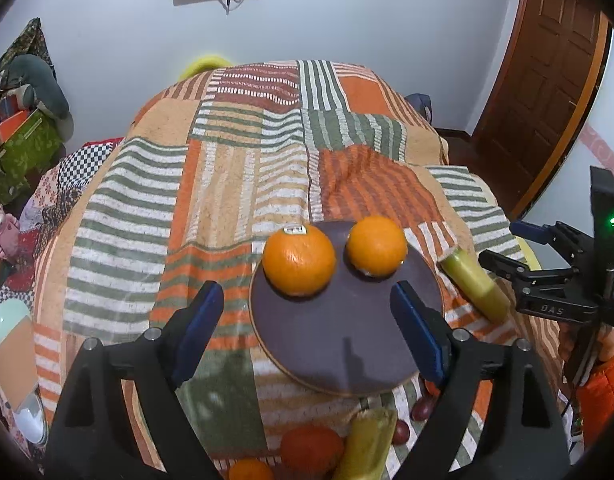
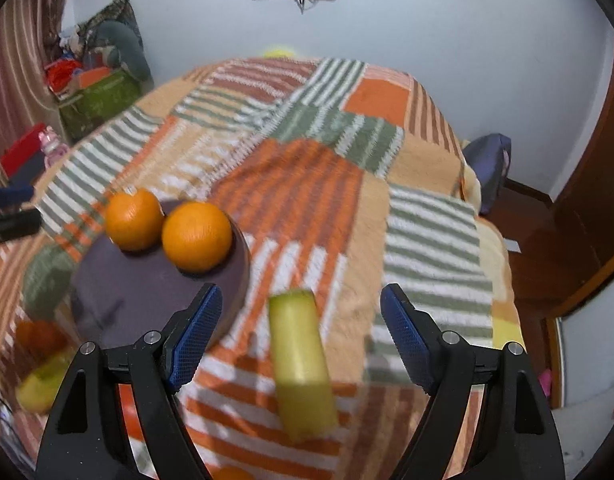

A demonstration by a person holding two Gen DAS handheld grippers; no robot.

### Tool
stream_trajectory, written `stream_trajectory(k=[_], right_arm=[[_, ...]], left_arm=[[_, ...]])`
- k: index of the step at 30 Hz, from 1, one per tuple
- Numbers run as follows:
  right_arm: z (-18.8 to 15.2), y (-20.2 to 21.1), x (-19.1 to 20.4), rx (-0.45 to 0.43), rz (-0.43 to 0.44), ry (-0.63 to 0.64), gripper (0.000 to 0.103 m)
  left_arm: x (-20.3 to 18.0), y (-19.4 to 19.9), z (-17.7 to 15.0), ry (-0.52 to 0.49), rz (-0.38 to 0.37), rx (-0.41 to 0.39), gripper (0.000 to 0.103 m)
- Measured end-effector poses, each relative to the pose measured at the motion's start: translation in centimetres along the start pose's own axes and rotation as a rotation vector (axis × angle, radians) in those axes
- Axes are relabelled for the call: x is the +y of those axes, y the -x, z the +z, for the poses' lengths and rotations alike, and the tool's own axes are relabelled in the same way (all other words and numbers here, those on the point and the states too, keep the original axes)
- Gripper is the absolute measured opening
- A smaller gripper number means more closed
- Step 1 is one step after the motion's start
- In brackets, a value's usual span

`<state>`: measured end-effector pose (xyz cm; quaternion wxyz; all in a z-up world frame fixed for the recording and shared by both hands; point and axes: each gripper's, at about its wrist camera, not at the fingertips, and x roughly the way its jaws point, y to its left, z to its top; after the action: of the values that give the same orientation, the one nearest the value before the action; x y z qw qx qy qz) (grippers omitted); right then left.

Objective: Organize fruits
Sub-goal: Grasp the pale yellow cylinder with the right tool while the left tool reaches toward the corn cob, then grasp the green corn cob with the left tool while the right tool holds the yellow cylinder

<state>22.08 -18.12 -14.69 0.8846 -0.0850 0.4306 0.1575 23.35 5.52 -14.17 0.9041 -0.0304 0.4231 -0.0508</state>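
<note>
Two oranges sit on the far half of a round dark plate (image 1: pixel 347 344), the stickered orange (image 1: pixel 299 260) on the left and the plain orange (image 1: pixel 375 246) just beside it on the right, with a narrow gap between them; the plate's near half is bare. The plate lies on a striped patchwork blanket (image 1: pixel 211 184) over a bed. The left gripper (image 1: pixel 307 320) hangs above the plate's near half with its fingers spread wide and nothing between them. Just off the plate's right rim lies a yellow-green stalk piece (image 2: pixel 301 364) on the blanket (blurred in the right wrist view); the right gripper (image 2: pixel 299 336) is over it, fingers spread well clear on both sides, not touching it. Beyond the plate the blanket runs open and bare to the far edge. Near the plate's front rim the room is tighter: another stalk piece (image 1: pixel 367 444), a red-orange fruit (image 1: pixel 311 448), a smaller orange fruit (image 1: pixel 251 472) and small dark red fruits (image 1: pixel 421 408) crowd there.
</note>
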Motion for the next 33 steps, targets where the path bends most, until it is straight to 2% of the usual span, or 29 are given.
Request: stream_trajectory(k=[4,6,10,14,15,17,24,29,33], right_arm=[[-1.6,-1.3,-0.6,0.047,-0.011,-0.004,0.078],[-2.2,-2.3,-0.9,0.075,-0.005,-0.013,0.073],[-3.1,-3.5,-1.3,0.135,0.027,-0.028,0.054],[-3.8,-4.6,-1.2,0.172,0.057,-0.035,0.048],[-3.9,-4.7,-1.2,0.171,0.06,-0.035,0.048],[-3.9,-4.6,-1.1,0.164,0.075,-0.037,0.038],[-4.0,-3.0,-0.6,0.106,0.078,-0.049,0.036],[-3.6,0.5,-0.3,0.03,0.098,-0.076,0.035],[-3.6,3.4,0.6,-0.036,0.089,-0.061,0.034]], left_arm=[[-0.3,-0.4,-0.9,-0.018,0.008,0.03,0.086],[-0.3,-0.7,-1.4,-0.015,0.006,0.053,0.086],[-0.4,-1.1,-2.3,-0.01,0.004,0.08,0.086],[-0.5,-1.5,-3.2,-0.001,-0.006,0.103,0.086],[-0.5,-1.6,-3.4,0.001,-0.008,0.109,0.086],[-0.7,-1.7,-3.9,0.002,-0.012,0.121,0.086],[-1.2,-1.1,-5.3,-0.004,-0.027,0.132,0.086],[-1.8,-0.3,-6.7,-0.017,-0.028,0.139,0.086],[-2.2,0.2,-8.0,-0.015,-0.036,0.152,0.079]])
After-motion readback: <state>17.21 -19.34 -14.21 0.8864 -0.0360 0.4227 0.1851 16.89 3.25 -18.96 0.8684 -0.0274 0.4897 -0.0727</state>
